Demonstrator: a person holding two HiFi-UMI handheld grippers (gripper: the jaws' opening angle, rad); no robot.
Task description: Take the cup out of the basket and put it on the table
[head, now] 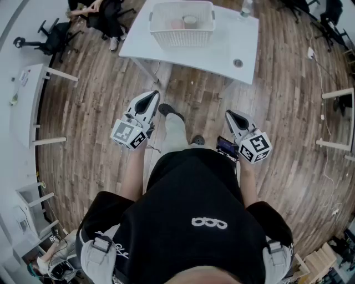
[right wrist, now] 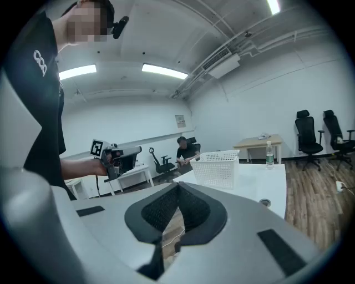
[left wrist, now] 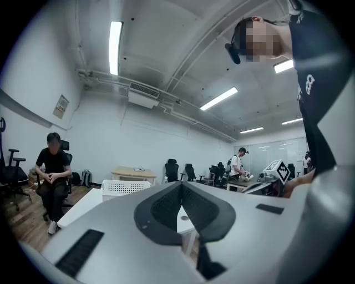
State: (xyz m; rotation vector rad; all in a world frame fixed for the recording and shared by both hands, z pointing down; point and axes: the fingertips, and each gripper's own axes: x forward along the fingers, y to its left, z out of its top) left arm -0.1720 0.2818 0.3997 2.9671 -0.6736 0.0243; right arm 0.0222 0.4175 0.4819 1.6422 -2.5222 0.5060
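Observation:
A white lattice basket point(head: 182, 22) stands on the white table point(head: 233, 39) ahead of me, well beyond both grippers. Inside it I see a pale cup point(head: 190, 21) beside a pinkish item point(head: 176, 24). My left gripper point(head: 154, 95) and right gripper point(head: 228, 113) are held at waist height over the wooden floor, short of the table, both shut with nothing between the jaws. The left gripper view shows its shut tips point(left wrist: 181, 186) with the basket point(left wrist: 125, 187) behind them. In the right gripper view the basket point(right wrist: 217, 166) lies past the shut tips point(right wrist: 177, 186).
A water bottle point(head: 246, 6) stands at the table's far right, and a round cable hole point(head: 238, 63) is near its front right. A person sits on a chair point(head: 105, 14) at the far left. Small white desks point(head: 25, 100) flank the floor.

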